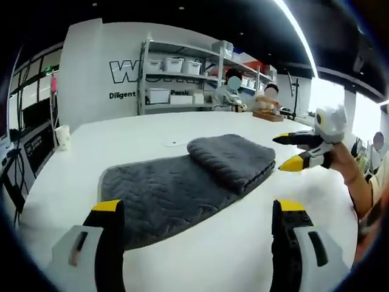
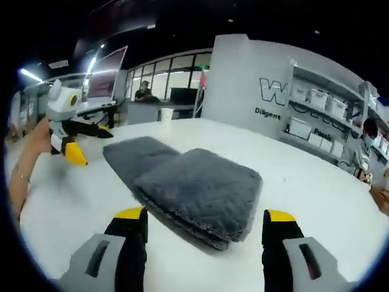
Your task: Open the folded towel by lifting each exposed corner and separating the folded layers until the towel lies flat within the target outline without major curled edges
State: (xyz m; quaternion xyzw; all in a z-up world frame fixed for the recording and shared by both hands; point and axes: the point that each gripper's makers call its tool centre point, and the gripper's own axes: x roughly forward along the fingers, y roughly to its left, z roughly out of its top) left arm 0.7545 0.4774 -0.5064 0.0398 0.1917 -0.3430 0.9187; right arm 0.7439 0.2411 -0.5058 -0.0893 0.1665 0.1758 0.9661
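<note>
On the broad white table lies the grey towel, the largest thing on it. In the left gripper view the towel stretches from the near left toward the far right; its near part lies flat in a single spread, while its far end is folded back on itself into a thick pad with rounded edges. In the right gripper view the same towel shows the folded pad nearest the camera, its layered edge facing the jaws, and the flat part running away behind it to the left.

Behind the table a white wall with dark lettering and a metal shelving unit holding white bins stand in the left gripper view, with two seated people near the shelves. A white paper cup stands at the table's far left edge.

The left gripper hovers above the table on the near side of the towel, its yellow-tipped jaws spread wide and holding nothing; the towel's near edge lies between and just beyond them. The right gripper likewise has its jaws wide apart and empty, poised near the folded pad's layered edge. Each gripper appears in the other's view, held in a person's hand: the right gripper just beside the folded end, jaws parted, and the left gripper near the flat end, jaws also parted
</note>
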